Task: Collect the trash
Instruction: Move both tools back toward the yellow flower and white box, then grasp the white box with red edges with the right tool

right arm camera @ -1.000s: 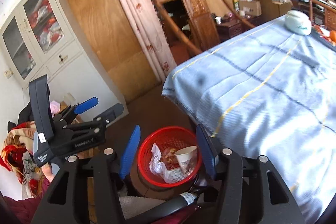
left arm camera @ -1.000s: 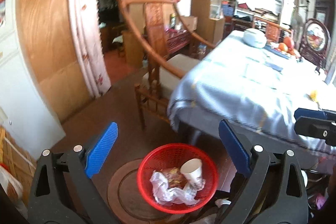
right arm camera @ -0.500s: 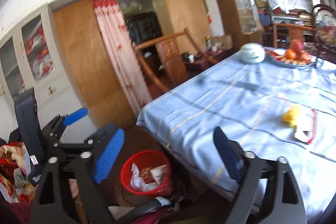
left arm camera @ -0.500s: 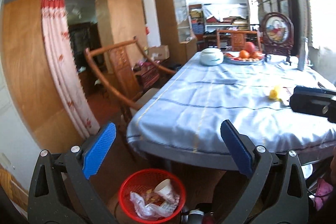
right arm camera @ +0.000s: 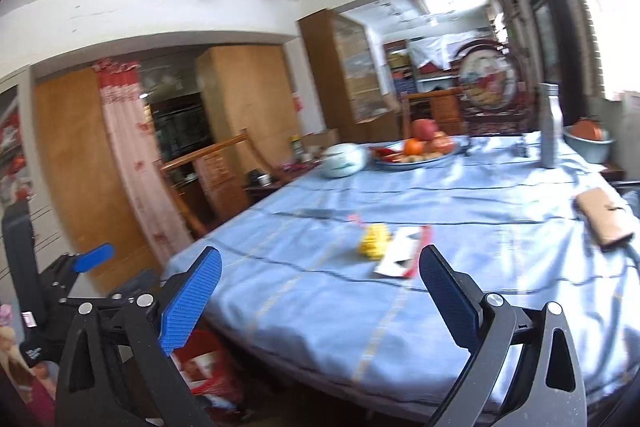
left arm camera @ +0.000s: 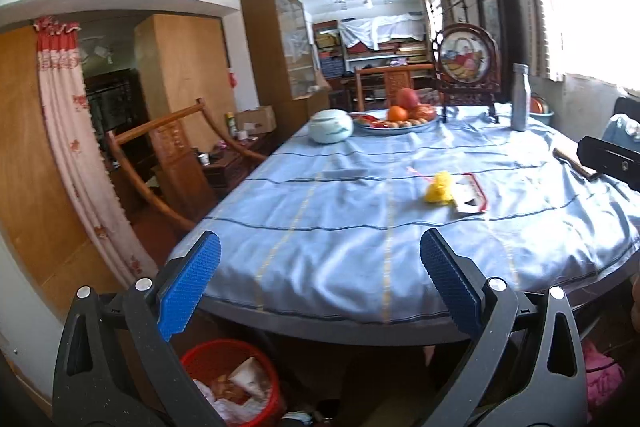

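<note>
The step in hand looks like the reach for the next piece of rubbish: both grippers face across the table (left arm camera: 320, 267) toward the litter lying on its blue cloth, and neither carries anything. That litter is a crumpled yellow scrap (left arm camera: 439, 187) with a flat white wrapper edged in red (left arm camera: 469, 195) touching it on the right, near the middle of the cloth and well apart from the fruit plate (left arm camera: 394, 123) and the pale lidded pot (left arm camera: 331, 126) at the far end. The red basket (left arm camera: 236, 383) sits on the floor under the near edge of the table, with paper and a cup already in it. The right gripper (right arm camera: 318, 291) has its jaws opening, close to as wide as they go, and only cloth shows between its blue pads (right arm camera: 192, 301). The left gripper (left arm camera: 316, 283) is spread wide too, touching nothing. The next move, by my reckoning, calls for carrying one gripper forward and down over the yellow scrap (it is light and would likely slide if nudged), then closing on it.
</note>
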`<state>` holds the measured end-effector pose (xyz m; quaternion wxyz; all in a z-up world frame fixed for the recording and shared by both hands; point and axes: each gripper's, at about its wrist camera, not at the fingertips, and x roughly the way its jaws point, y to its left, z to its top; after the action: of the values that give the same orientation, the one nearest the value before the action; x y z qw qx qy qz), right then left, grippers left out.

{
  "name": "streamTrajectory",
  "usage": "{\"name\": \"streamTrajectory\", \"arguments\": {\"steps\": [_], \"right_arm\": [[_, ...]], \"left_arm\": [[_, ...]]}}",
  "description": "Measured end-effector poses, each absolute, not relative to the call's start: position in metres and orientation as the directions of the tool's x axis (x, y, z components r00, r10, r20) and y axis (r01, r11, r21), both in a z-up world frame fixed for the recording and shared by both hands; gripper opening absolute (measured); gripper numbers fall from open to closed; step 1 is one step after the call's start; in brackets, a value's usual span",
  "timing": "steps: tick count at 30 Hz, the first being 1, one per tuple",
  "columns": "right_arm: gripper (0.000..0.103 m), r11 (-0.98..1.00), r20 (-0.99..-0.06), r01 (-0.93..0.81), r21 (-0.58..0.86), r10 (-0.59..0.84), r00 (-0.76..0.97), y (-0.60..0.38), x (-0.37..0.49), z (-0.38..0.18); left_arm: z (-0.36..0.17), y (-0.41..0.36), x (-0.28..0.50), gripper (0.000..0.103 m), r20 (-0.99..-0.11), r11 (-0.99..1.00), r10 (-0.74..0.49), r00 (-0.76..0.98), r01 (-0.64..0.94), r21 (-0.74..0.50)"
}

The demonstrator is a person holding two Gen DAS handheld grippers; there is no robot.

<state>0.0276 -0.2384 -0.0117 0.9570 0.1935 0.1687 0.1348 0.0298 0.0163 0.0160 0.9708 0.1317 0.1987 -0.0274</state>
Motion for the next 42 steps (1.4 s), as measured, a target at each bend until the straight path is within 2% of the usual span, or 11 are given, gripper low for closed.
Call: {"name": "streamTrajectory", "arguments": {"steps": [11,26,38,42], "right_arm": [[0.097,0.861,-0.333,-0.065,0.504,0.263,0.905,-0.295,0.048,-0.056],[0.097,0.874,-0.473,-0.016,0.485,0.278,0.836,-0.293,0.134,-0.096],[0.097,0.877,-0.503,0.010,0.480,0.266,0.822,-0.304,0.160,-0.099],[0.097,0.876,-0.514,0.016,0.483,0.269,0.814,-0.307,0.162,-0.100]], "left_arm": [[-0.010,-0.026,0.073,0.096,-0.468,0.946,-0.035,0.883,0.181,0.271],[-0.046,-0.045,0.190,0.096,-0.606,0.934,-0.042,0.794,0.247,0.259],[-0.077,-0.122,0.289,0.096,-0.774,0.891,-0.159,0.613,0.427,0.155],[-0.091,-0.129,0.314,0.096,-0.808,0.893,-0.089,0.582,0.406,0.194]]}}
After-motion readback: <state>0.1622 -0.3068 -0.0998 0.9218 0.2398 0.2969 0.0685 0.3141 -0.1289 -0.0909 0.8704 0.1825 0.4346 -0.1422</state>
